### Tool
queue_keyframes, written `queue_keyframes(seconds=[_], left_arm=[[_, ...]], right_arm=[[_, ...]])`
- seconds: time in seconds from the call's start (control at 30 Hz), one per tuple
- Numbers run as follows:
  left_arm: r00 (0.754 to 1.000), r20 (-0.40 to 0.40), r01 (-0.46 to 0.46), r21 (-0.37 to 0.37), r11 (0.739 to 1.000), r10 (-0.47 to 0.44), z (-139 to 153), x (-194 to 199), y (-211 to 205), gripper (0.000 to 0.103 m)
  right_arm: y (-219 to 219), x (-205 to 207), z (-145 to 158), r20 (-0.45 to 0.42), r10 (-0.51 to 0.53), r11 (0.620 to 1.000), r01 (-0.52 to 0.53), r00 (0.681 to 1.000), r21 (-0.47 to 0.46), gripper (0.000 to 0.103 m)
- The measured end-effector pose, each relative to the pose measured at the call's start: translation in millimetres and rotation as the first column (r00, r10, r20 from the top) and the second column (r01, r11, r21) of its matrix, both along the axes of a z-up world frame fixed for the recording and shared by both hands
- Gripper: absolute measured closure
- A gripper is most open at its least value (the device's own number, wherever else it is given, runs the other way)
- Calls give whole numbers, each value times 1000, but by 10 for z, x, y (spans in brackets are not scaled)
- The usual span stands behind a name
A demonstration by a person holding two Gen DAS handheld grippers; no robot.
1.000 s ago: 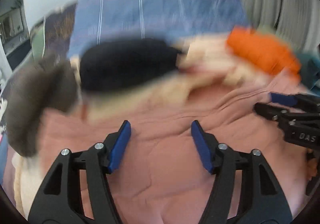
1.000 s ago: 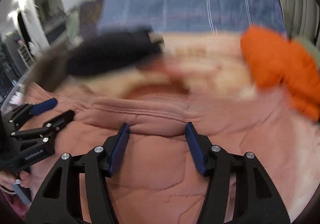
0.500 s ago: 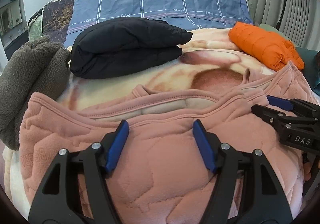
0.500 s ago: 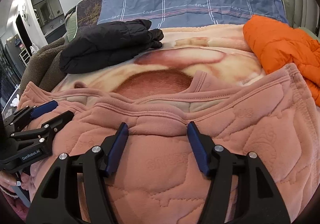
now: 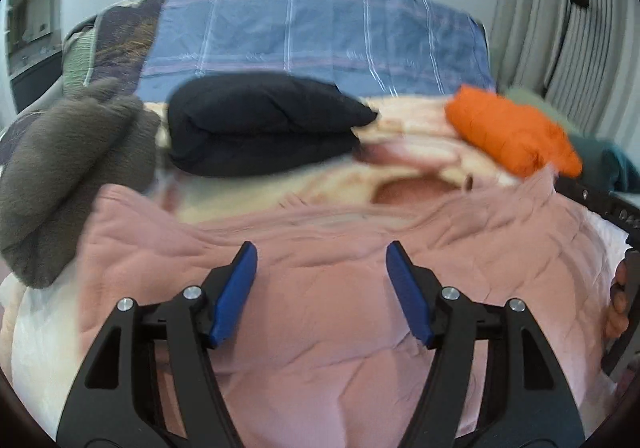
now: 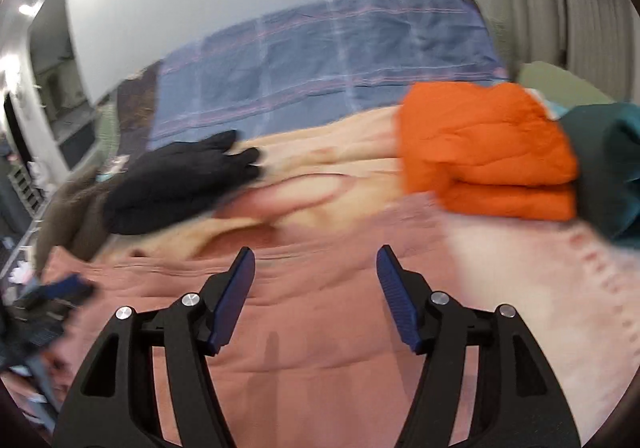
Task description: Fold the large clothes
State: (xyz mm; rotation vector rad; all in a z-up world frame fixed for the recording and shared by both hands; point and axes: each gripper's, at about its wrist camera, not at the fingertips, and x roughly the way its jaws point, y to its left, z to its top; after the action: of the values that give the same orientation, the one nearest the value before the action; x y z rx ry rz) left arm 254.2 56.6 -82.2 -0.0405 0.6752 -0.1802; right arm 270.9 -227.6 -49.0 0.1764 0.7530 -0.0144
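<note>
Swung rightward since half a second ago, the right wrist view is now blurred, with the folded orange puffy jacket [image 6: 486, 153] looming larger at far right. Spread across the near part of the bed is the pink quilted sweatshirt [image 5: 320, 288], its neckline seen at the far edge. Over it the left gripper [image 5: 320, 268] is held released, blue pads wide apart, nothing between them. The right gripper [image 6: 316, 276] is likewise held parted and empty above the pink fabric. Beyond the sweatshirt, a cream patterned blanket [image 5: 340, 183] is seen. A folded black garment [image 5: 260, 127] is lying at far left, a grey fleece garment [image 5: 60, 175] beside it, a blue checked pillow [image 5: 320, 31] farthest back.
</note>
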Motion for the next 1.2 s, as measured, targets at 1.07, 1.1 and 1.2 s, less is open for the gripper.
queue_keyframes(seconds=[1.07, 1.1, 1.2], left_arm=[[999, 18, -30, 219, 975, 26, -355, -841, 47, 24], [999, 19, -36, 213, 976, 33, -347, -848, 46, 24], [999, 27, -37, 200, 979, 32, -359, -881, 62, 24]], right_arm=[[452, -1268, -459, -104, 118, 987, -129, 988, -99, 17], [452, -1261, -440, -108, 113, 988, -123, 988, -94, 16], [470, -1319, -362, -98, 87, 990, -97, 991, -102, 18]])
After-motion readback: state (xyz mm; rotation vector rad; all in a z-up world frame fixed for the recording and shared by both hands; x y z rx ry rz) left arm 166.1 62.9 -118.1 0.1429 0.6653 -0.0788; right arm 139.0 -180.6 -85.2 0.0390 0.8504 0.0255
